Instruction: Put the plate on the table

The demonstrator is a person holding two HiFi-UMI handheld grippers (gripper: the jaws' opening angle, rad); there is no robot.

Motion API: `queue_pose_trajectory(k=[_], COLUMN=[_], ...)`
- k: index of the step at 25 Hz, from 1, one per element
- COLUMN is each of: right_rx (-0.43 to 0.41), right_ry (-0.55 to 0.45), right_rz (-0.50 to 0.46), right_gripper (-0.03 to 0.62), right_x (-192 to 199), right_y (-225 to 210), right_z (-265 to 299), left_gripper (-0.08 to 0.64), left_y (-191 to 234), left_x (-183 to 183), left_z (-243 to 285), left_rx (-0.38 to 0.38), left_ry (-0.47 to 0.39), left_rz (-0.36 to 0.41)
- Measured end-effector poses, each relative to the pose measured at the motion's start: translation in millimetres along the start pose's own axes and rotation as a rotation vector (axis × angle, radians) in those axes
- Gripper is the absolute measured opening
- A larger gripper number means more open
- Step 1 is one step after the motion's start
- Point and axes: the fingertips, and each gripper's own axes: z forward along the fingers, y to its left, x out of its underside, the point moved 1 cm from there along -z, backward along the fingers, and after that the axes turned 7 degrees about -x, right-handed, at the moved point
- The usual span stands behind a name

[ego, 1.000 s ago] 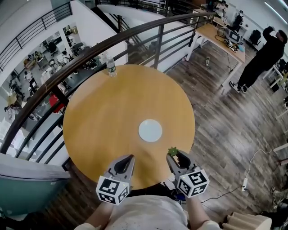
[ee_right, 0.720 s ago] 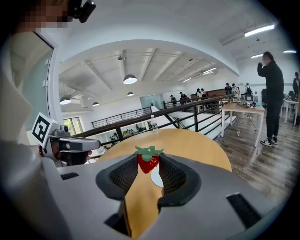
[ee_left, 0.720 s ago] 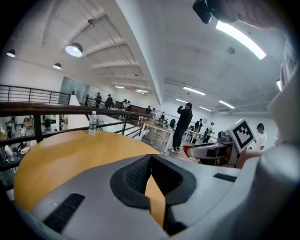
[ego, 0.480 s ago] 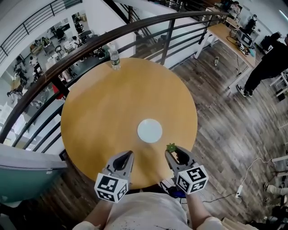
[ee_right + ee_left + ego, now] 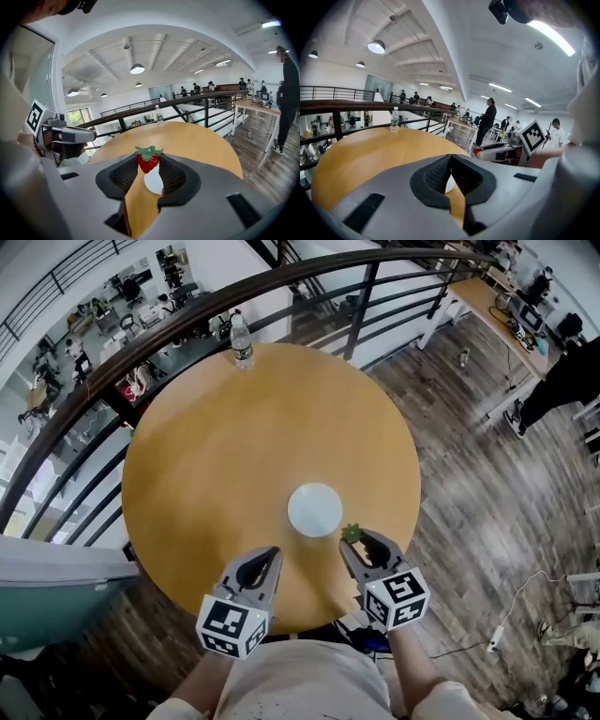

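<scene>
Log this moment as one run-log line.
plate: flat on table | left claw: shut, empty | right claw: shut on strawberry, near plate

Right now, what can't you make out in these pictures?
Plate: left gripper view, only a sliver; the shut left gripper covers the rest.
Bottle label: head view, too small.
Strawberry red flesh: head view, hidden under its leaves and the right gripper.
Table legs: hidden beneath its top.
</scene>
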Motion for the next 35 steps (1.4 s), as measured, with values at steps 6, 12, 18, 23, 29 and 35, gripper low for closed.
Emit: queue_pose_trajectory(k=[6, 12, 18, 23, 29, 35], right_rx=[-0.005, -0.012, -0.025, -0.022, -0.010, 0.000], right_ry=[0.030, 0.054, 0.079, 0.094, 0.132, 0.156], right_rz=[0.007, 0.008, 0.007, 0.008, 0.009, 0.013], right_gripper=[0.152, 0.152, 0.152, 0.152, 0.152, 0.152], right_x=[6.0, 9.9, 20.6, 25.8, 39.5, 53.8], right_y=[-19.2, -28.3, -33.2, -40.4, -50.2, -61.2], right_z=[20.7, 40.9, 61.3, 81.0, 98.7, 111.2], left_gripper=[0.023, 0.023, 0.023, 0.023, 0.023, 0.023], left_y=[2.3, 10.4, 16.4, 26.4, 36.6, 43.6], left_x=[6.2, 10.1, 21.5, 29.0, 39.5, 50.7], left_z=[18.9, 31.3, 40.7, 49.4, 55.4, 60.9], left_rx=[0.009, 0.010, 0.008, 0.006, 0.000, -0.006], left_ry=[0.029, 0.041, 0.059, 0.069, 0.090, 0.104], left_rz=[0.005, -0.012, -0.030, -0.038, -0.053, -0.063])
